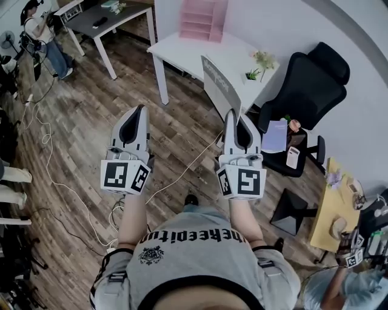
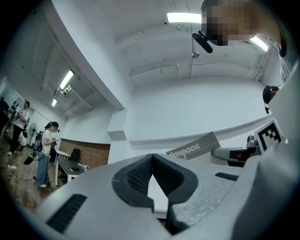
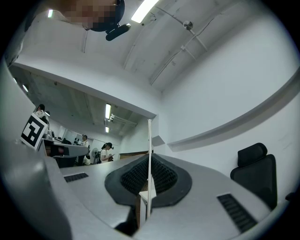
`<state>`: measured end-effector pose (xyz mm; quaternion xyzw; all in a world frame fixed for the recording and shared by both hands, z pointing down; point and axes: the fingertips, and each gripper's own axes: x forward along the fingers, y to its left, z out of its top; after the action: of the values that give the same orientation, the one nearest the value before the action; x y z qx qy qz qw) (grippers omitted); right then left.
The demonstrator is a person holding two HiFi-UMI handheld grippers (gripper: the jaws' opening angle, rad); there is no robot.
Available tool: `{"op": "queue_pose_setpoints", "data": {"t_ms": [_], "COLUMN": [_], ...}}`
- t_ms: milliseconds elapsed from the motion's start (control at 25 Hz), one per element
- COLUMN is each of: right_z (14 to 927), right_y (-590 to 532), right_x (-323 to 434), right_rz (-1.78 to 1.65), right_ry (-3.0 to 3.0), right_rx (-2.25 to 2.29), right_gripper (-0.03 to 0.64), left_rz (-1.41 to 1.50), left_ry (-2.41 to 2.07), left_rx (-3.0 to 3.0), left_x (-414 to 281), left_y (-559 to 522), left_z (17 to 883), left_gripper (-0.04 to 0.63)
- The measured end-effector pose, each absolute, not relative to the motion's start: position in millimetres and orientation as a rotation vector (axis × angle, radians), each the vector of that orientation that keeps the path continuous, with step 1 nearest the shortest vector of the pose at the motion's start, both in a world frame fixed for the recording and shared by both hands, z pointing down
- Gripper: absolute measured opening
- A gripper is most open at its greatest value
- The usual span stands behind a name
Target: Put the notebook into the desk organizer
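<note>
Desk (image 1: 182,51): white, standing ahead of left tongs (image 1: 142,109) and right tongs (image 1: 231,113). On it: pink organizer (image 1: 203,18) at far edge; small plant (image 1: 260,63) beyond right tongs.

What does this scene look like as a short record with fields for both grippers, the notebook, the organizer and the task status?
left gripper: shut, nothing between its jaws
right gripper: shut on the notebook's edge
notebook: grey, held upright in the air, seen edge-on in the right gripper view
desk organizer: pink, at the far side of the white desk
nearby: small plant on the desk; black office chair beside it
task status: notebook not yet in the organizer
</note>
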<state>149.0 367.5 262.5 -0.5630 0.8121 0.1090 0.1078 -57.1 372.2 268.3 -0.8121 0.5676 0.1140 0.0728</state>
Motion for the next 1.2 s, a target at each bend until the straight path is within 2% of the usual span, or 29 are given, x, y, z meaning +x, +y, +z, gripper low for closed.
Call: {"op": "queue_pose_setpoints", "data": {"t_ms": [440,1200], "right_z": [270,274], "right_y": [303,162], "right_x": [168,140], "right_rz": [0.297,0.289], "right_ry": [2.398,2.371], "right_rx": [-1.633,-1.695], "right_gripper": [0.009,0.009], "left_rz": [0.364,0.372], "left_ry": [1.72,1.696], "left_rx": [-2.439,-2.494], "left_x": [-36,-69], "left_y": [307,156], "left_z": [274,282], "left_gripper": [0.003,0.003]}}
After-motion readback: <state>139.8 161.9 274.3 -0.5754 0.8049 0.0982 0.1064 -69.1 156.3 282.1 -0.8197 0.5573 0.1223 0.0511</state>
